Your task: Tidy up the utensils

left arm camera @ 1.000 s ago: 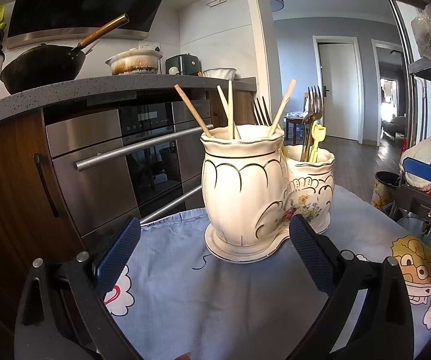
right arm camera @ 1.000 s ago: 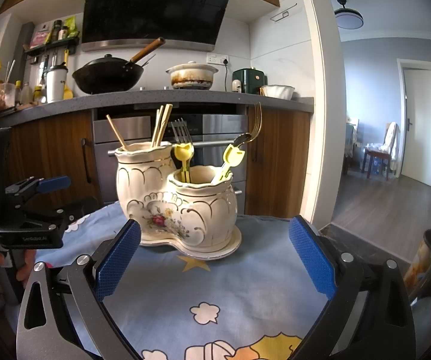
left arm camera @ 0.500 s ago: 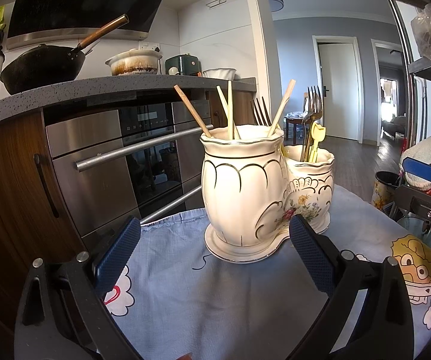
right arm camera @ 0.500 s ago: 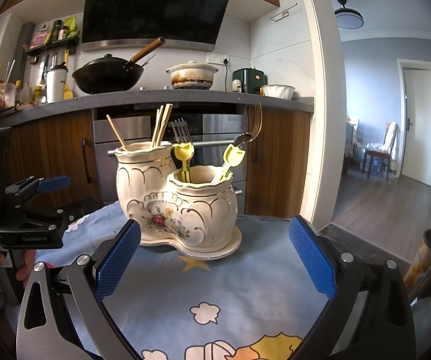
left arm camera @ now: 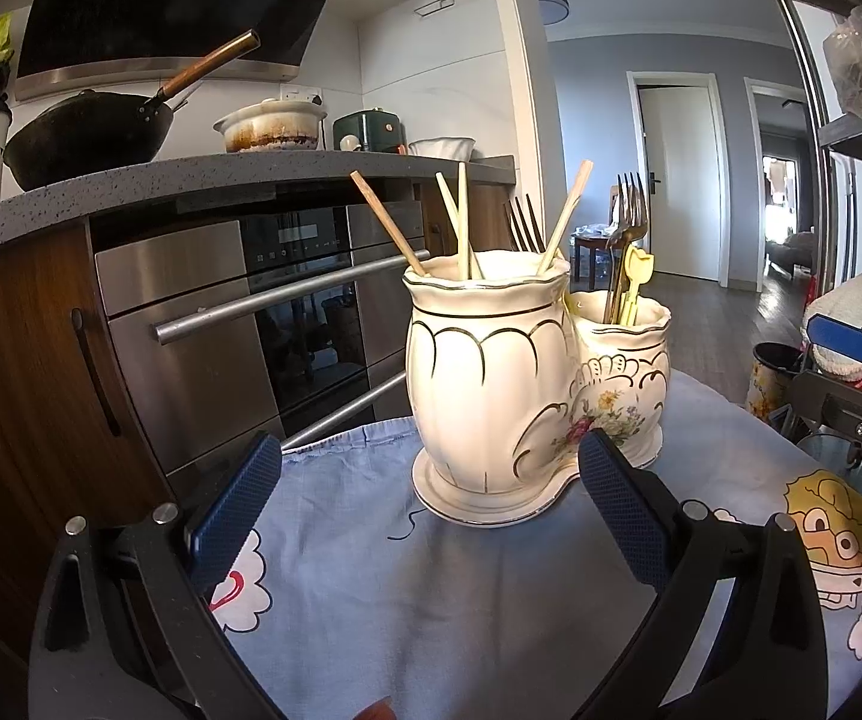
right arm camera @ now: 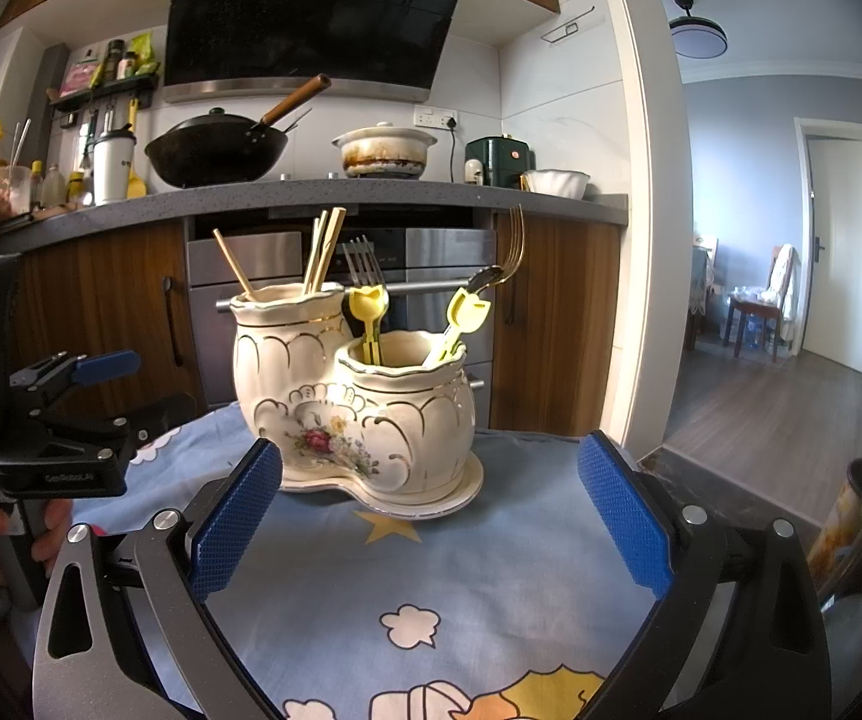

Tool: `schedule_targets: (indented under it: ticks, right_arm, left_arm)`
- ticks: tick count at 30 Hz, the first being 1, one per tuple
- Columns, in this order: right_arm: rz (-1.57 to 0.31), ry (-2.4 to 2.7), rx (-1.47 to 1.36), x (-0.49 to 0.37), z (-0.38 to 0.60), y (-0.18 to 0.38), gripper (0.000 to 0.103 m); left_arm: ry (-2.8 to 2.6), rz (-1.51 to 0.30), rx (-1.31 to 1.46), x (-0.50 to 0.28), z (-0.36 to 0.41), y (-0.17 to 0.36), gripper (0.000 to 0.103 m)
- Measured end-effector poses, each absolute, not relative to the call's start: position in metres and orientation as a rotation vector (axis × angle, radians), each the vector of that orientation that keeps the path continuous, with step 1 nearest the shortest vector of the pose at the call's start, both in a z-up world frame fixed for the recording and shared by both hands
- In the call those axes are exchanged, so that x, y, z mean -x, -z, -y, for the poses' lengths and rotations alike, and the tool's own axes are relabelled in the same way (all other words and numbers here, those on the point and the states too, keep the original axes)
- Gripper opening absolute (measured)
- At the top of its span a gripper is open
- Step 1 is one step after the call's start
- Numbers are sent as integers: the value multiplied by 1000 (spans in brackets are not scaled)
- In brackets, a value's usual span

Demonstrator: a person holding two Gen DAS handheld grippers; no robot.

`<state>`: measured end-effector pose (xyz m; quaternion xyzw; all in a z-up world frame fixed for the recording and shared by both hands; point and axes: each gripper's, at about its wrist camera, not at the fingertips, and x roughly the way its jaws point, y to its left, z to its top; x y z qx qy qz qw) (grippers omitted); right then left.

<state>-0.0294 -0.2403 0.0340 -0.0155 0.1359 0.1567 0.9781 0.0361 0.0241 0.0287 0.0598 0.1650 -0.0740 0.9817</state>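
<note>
Left wrist view puts the holder (left arm camera: 527, 384) dead ahead on the cloth (left arm camera: 431, 588), and nothing about it differs from a second ago: same framing, same lean on every stick. The left gripper (left arm camera: 431, 510) hovers short of the holder with its jaws wide apart and nothing between them. The right gripper (right arm camera: 431, 516), seen from its own camera, sits likewise in front of the holder, jaws spread, empty. Both have stayed put across the last second.

Inside the holder's taller pot stand the chopsticks (left arm camera: 461, 222), fanned out loosely. The shorter pot, joined to the taller one's side, carries the forks (left arm camera: 629, 210) and two yellow picks (right arm camera: 368, 315), one upright, one tilted toward the far rim. No utensil lies loose on the cloth around the holder that I can see.

To my eye that stillness reads as a pause at one end of the job: either the sorting is finished, sticks in one pot and forks in the other, or nothing has been picked yet. I cannot say which from here.
</note>
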Motion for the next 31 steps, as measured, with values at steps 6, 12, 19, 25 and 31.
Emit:
schedule_targets:
  ticks: [6, 12, 19, 25, 31]
  right_arm:
    - [-273, -316, 31, 30, 240, -34, 98]
    - [-274, -316, 31, 29, 240, -34, 98]
    - [-273, -316, 31, 30, 240, -34, 98]
    - [-273, -316, 32, 29, 240, -34, 98]
    - [-273, -316, 31, 29, 240, -34, 98]
  left_arm:
    - [149, -332, -121, -36, -24, -29, 98]
    - [148, -333, -116, -37, -25, -29, 98]
    - [164, -335, -116, -37, -25, -27, 98]
    - [167, -335, -117, -37, -25, -26, 98]
    - [168, -335, -117, -37, -25, -26, 98]
